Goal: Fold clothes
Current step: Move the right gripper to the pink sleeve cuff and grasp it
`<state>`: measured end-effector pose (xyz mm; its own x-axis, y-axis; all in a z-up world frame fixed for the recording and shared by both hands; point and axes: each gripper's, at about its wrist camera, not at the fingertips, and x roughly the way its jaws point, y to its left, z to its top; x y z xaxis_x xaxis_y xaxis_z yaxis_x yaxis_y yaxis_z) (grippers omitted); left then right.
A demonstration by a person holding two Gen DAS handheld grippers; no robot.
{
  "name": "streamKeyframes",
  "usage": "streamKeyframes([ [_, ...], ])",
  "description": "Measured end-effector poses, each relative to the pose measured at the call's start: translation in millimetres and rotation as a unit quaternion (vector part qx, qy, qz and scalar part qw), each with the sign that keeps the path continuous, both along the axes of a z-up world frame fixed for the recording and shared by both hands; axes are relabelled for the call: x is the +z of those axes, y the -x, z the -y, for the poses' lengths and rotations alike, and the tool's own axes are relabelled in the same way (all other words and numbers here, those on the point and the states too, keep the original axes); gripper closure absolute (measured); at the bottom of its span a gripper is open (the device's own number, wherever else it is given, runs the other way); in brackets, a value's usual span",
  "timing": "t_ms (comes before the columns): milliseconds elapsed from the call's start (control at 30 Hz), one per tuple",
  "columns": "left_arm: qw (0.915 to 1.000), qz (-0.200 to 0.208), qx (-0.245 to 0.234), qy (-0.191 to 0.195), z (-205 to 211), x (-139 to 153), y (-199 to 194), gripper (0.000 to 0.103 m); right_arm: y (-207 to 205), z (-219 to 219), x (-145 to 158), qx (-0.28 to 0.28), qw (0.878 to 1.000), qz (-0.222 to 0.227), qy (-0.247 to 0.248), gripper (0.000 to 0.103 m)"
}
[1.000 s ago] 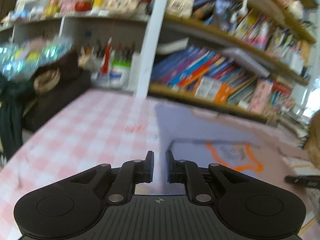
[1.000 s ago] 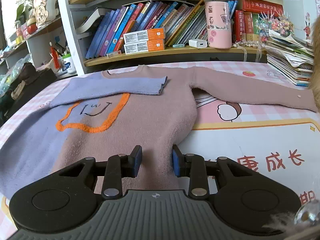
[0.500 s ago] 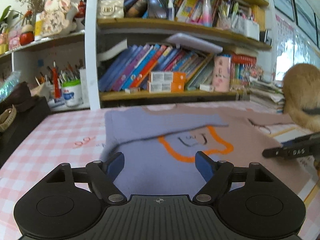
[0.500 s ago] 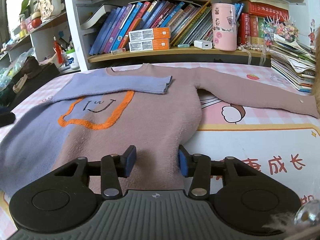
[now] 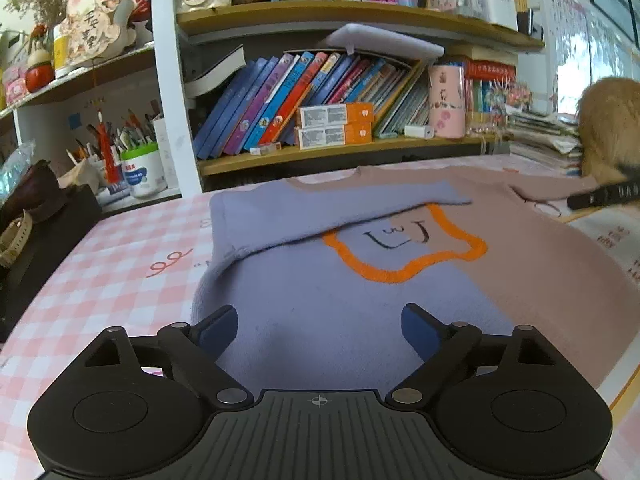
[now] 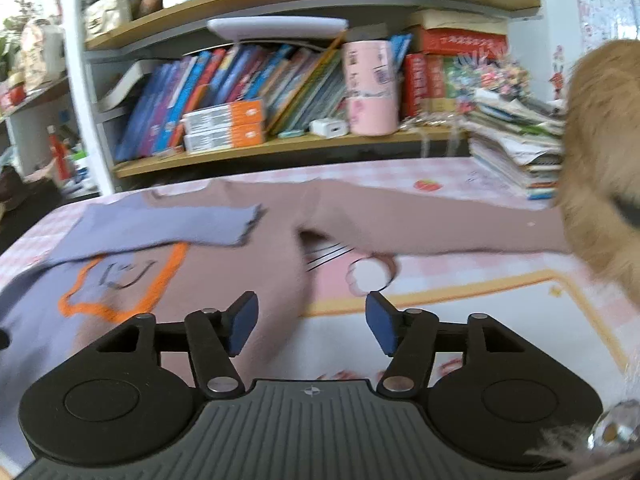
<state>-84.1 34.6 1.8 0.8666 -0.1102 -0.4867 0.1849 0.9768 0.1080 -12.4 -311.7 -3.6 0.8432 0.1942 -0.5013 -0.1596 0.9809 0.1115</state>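
The sweater [image 5: 400, 280] lies flat on the checked counter [image 5: 100, 264], neck toward the bookshelf [image 5: 320, 148], its blue sleeve [image 5: 320, 208] folded across the chest. The left gripper [image 5: 318, 330], closed a second ago, is opening wide over the blue hem, gripping nothing. Only the right view shows the pink sleeve [image 6: 440, 224] stretched rightward under a furry animal [image 6: 600, 180]. The right gripper [image 6: 312, 322] is opening too, over the sweater's side edge, nothing pinched.

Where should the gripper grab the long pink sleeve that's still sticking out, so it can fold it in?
Probably near the cuff end of the pink sleeve, from its near edge. It lies flat and straight toward the furry orange thing, which hides the tip. The right gripper, jaws opening and empty, is closest; carry it over the sweater.
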Motion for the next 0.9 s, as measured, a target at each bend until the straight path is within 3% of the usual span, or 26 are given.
streamKeyframes([
  [100,0.9999,0.004,-0.005,-0.009,3,1,2,0.012,-16,16,2,-0.020,1.000,0.006,0.008,0.032],
  [267,0.9998,0.009,-0.013,0.009,-2,3,3,0.008,-55,68,1,-0.097,0.995,-0.019,0.015,0.031],
  [533,0.9999,0.002,-0.011,-0.006,4,1,0,0.008,-103,140,-3,-0.175,0.981,-0.078,0.013,0.041],
  [700,0.9997,-0.008,-0.016,-0.019,8,0,-3,0.007,-116,158,-11,-0.195,0.975,-0.105,-0.001,0.049],
  [900,0.9996,-0.024,-0.007,-0.011,4,-3,-7,0.007,-129,170,-20,-0.214,0.969,-0.115,-0.033,0.049],
])
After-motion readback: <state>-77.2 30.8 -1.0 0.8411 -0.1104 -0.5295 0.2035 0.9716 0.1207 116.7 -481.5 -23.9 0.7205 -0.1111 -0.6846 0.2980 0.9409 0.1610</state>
